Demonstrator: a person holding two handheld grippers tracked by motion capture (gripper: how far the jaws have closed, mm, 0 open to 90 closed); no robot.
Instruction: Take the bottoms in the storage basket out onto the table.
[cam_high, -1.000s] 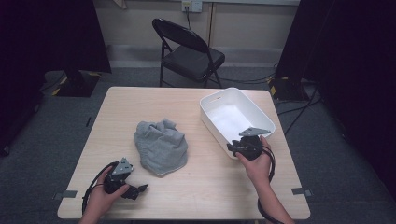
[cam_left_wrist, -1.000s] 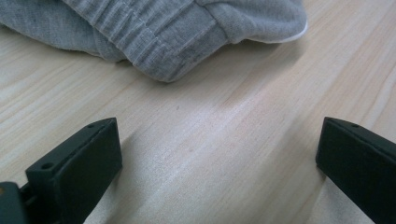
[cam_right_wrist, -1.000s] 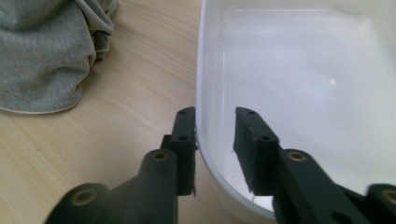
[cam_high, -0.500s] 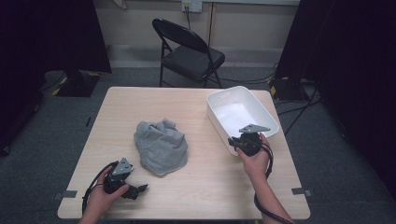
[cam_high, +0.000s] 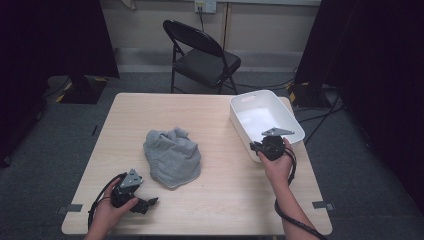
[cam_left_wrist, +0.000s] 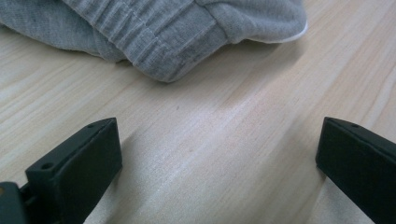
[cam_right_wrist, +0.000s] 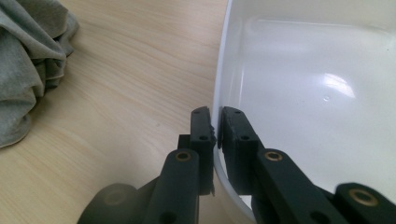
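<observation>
A crumpled grey garment (cam_high: 172, 157) lies in the middle of the wooden table (cam_high: 220, 200). A white plastic tub (cam_high: 260, 120) stands at the table's right, with nothing inside it. My right gripper (cam_high: 256, 147) is shut on the tub's near left rim; in the right gripper view (cam_right_wrist: 215, 116) the jaws pinch the thin white wall (cam_right_wrist: 303, 93), with the garment (cam_right_wrist: 28, 70) off to the left. My left gripper (cam_high: 150, 202) rests low at the front left, open. Its jaws (cam_left_wrist: 219, 154) stand wide apart over bare wood, a little short of the garment's hem (cam_left_wrist: 177, 28).
A black folding chair (cam_high: 205, 55) stands behind the table's far edge. Dark curtains hang on both sides and cables lie on the floor at the right. Bare tabletop stretches between the garment and the tub.
My right gripper has shifted the tub a little to the right and away. The left gripper and the garment have stayed put.
</observation>
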